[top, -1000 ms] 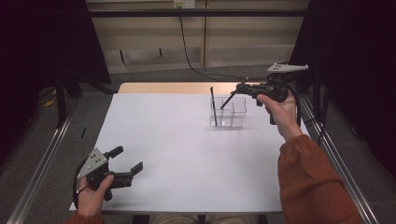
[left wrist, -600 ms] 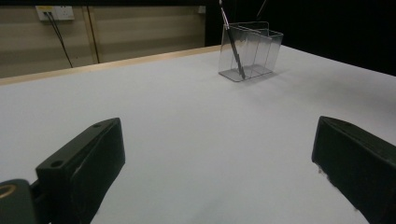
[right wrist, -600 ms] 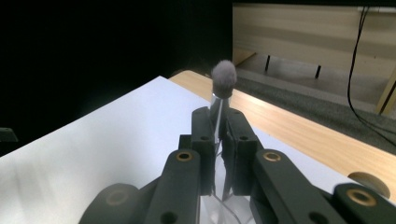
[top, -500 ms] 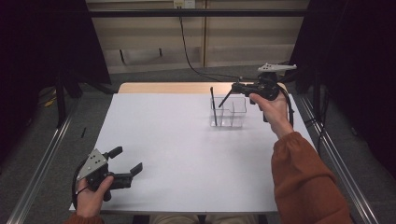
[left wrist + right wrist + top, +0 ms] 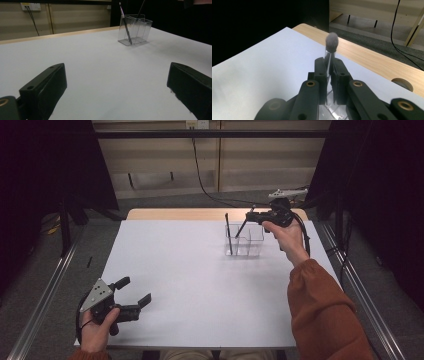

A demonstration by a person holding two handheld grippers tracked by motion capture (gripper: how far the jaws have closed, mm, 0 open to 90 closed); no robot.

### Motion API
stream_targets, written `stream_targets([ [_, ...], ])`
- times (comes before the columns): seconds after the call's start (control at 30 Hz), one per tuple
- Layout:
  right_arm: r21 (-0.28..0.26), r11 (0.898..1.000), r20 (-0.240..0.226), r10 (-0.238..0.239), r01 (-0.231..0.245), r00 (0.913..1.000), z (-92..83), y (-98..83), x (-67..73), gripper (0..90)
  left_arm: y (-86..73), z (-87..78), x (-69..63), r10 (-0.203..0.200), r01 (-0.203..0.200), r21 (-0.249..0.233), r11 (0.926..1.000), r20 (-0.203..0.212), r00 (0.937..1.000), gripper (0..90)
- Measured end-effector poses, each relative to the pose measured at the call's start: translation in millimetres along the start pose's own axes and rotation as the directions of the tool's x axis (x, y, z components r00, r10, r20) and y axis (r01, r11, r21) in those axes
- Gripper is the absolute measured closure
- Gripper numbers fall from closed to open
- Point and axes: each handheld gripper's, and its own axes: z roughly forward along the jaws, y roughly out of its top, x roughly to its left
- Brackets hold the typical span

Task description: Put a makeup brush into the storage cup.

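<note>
High view, items by size. Table [image 5: 200,285]: white top with a wooden strip along its far edge; it carries everything listed below.

Your right arm: orange sleeve [image 5: 320,315] coming in from the bottom right, hand raised over the table's far right part.

Your right gripper [image 5: 250,217]: held above the clear organiser, jaws pointing left across it. In the right gripper view its jaws are clamped on a thin dark brush handle, with the grey fluffy brush head [image 5: 332,40] standing just past the jaw tips. In the high view the brush [image 5: 243,226] slants down from the jaws into the organiser.

Your left gripper [image 5: 135,295]: in your left hand at the table's near left corner, grey three-cornered plate on top. Its jaws stand wide apart with nothing between them; the left gripper view shows bare tabletop in the gap.

Clear organiser [image 5: 245,247]: a see-through box with compartments, on the far right part of the table, directly below your right gripper.

Second brush [image 5: 228,232]: thin and dark, leaning nearly upright in the organiser's left compartment.
</note>
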Motion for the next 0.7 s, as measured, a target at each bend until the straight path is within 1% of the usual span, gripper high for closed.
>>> stream_targets([
  [0.03, 0.006, 1.000, 0.002, -0.002, 0.002, 1.0000, 1.3, -0.5, -0.2, 84.0, -0.1, -0.2, -1.0, 0.003, -0.003, 0.001, 1.0000, -0.003, 1.0000, 2.7],
  [0.07, 0.013, 1.000, 0.004, -0.004, 0.004, 1.0000, 2.9, -1.4, -0.5, 84.0, -0.2, -0.1, -1.0, -0.003, 0.003, 0.002, 1.0000, 0.011, 0.9999, 2.7],
  [0.1, 0.016, 1.000, 0.002, -0.002, 0.001, 1.0000, 4.4, -2.3, -0.7, 84.0, 0.0, 0.4, -1.9, -0.005, 0.005, 0.004, 1.0000, 0.011, 0.9999, 2.7],
  [0.13, 0.020, 1.000, 0.003, 0.000, 0.000, 1.0000, 6.2, -3.5, -1.0, 84.0, 0.2, 0.7, -2.3, 0.017, -0.017, 0.007, 0.9998, 0.003, 0.9998, 2.7],
  [0.2, 0.035, 0.999, 0.003, -0.001, 0.001, 1.0000, 10.5, -5.6, -1.0, 84.0, 0.3, 0.9, -2.1, 0.011, -0.011, 0.006, 0.9999, 0.010, 0.9999, 2.7],
  [0.27, 0.041, 0.999, 0.003, -0.004, 0.004, 1.0000, 14.0, -6.9, -0.1, 84.0, 0.0, 0.9, -1.9, 0.023, -0.023, 0.010, 0.9997, 0.001, 0.9997, 2.7],
  [0.3, 0.042, 0.999, 0.000, -0.002, 0.002, 1.0000, 15.5, -7.3, 0.5, 84.0, -0.2, 1.1, -1.8, 0.016, -0.016, 0.007, 0.9998, 0.005, 0.9999, 2.7],
  [0.53, 0.064, 0.998, -0.002, -0.014, 0.014, 0.9999, 24.4, -10.8, 4.3, 84.0, -0.1, 0.9, -1.8, 0.021, -0.021, 0.009, 0.9997, 0.004, 0.9998, 2.7],
  [0.7, 0.076, 0.997, 0.003, -0.010, 0.009, 1.0000, 28.8, -15.2, 3.3, 83.9, -0.1, 1.1, -1.3, 0.020, -0.020, 0.012, 0.9997, 0.000, 0.9998, 2.7],
])
